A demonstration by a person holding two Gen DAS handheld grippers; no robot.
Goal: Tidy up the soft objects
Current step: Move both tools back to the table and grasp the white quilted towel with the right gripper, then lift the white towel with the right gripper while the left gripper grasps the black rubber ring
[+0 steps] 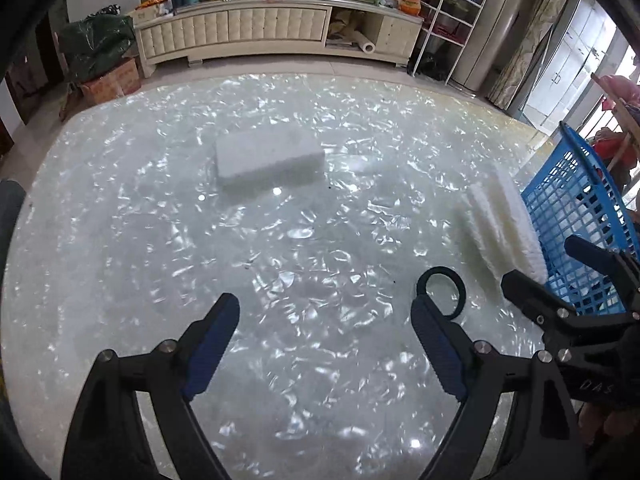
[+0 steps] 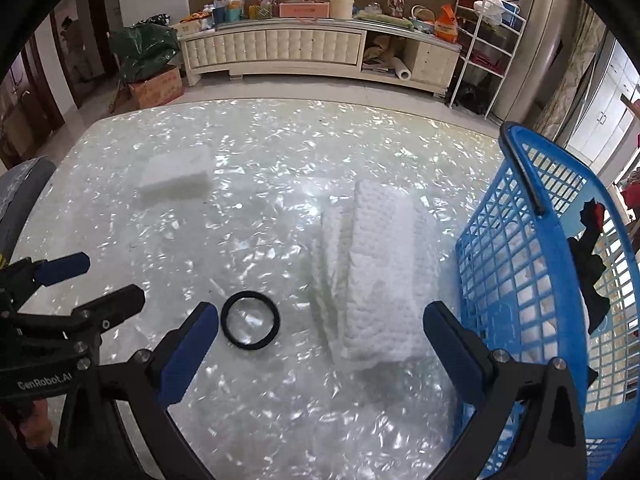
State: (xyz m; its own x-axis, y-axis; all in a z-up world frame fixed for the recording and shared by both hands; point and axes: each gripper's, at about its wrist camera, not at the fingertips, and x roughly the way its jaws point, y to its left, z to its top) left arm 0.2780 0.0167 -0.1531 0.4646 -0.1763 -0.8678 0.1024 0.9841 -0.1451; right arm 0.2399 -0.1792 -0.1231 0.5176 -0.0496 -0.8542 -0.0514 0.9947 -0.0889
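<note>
On the pearly white desk (image 2: 280,152) lie one white rectangular foam block (image 2: 176,174), one folded white quilted cloth (image 2: 380,264) and one black rubber ring (image 2: 250,320). One blue plastic lattice basket (image 2: 520,248) stands at right.

You had a glossy white table top with a mother-of-pearl shimmer pattern (image 2: 280,408) as the work surface. Directly on it: a white rectangular foam sponge block (image 1: 270,160) toward the far side, a folded white textured towel (image 2: 384,276) just beside a blue plastic lattice basket (image 2: 520,264) at the right edge, and a black rubber ring (image 2: 250,320) lying flat near the towel.
</note>
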